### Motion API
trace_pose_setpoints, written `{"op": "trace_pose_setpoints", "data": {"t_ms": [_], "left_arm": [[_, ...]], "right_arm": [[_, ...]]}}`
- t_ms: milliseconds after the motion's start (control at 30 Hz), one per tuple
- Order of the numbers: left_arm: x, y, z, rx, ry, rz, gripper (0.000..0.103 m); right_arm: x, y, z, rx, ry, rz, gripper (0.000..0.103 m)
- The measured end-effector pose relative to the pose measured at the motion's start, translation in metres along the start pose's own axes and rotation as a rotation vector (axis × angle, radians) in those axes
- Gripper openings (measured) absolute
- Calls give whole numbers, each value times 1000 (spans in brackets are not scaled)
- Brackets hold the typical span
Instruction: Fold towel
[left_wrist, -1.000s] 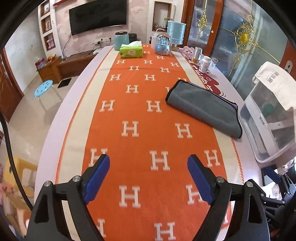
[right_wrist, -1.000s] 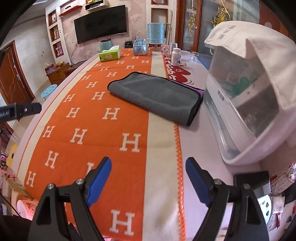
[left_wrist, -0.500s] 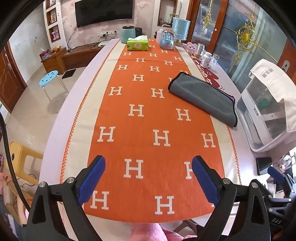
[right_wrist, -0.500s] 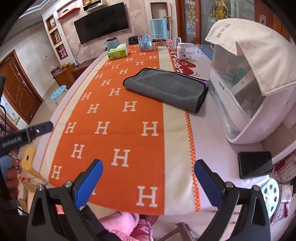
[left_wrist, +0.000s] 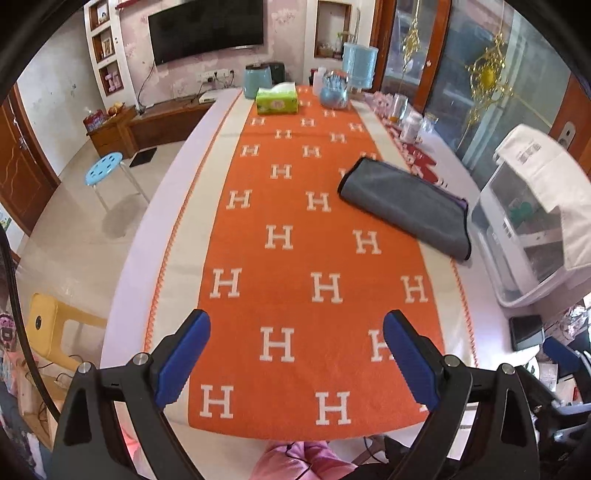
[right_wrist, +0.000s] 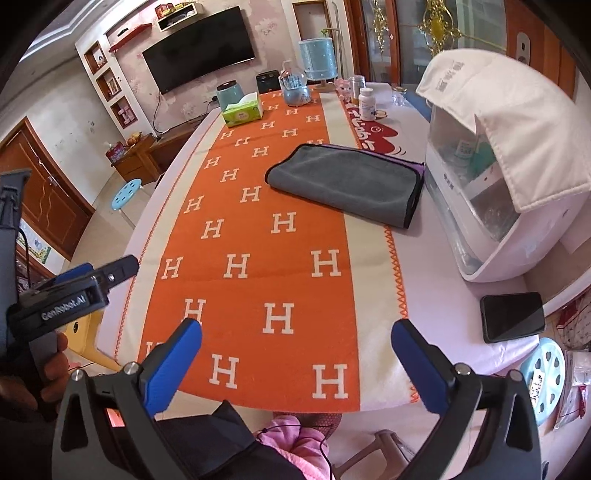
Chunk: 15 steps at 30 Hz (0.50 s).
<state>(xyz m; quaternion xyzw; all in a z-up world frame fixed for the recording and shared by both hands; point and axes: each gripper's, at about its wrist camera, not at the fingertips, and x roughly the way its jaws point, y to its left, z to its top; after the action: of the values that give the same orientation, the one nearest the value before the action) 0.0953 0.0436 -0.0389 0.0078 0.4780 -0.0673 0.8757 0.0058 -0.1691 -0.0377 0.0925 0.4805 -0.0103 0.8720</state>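
A grey towel (left_wrist: 406, 206) lies folded flat on the right side of the orange H-patterned table runner (left_wrist: 295, 258); it also shows in the right wrist view (right_wrist: 347, 182). My left gripper (left_wrist: 295, 354) is open and empty, held above the near table edge, far from the towel. My right gripper (right_wrist: 295, 363) is open and empty, also back over the near edge. The left gripper's body shows at the left of the right wrist view (right_wrist: 70, 295).
A white appliance (right_wrist: 495, 192) draped with a white cloth stands right of the towel. A black phone (right_wrist: 513, 316) lies at the near right. A green tissue box (left_wrist: 277, 99), jars and bottles stand at the far end. Stools stand beside the table.
Both grippers have pulled back and up from the table toward the near edge, so the towel now looks farther away. The towel has not moved. Both stay open.
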Motion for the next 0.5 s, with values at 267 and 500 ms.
{"op": "trace_pose_setpoints", "data": {"t_ms": [267,500], "left_arm": [[-15,3,6,26,-53,18,94],[-18,13,4,17,-92,50,94]], "right_arm": [[-8,16,7,30,-42,-28,103],[-6,29,5,32,-50,-49,103]]}}
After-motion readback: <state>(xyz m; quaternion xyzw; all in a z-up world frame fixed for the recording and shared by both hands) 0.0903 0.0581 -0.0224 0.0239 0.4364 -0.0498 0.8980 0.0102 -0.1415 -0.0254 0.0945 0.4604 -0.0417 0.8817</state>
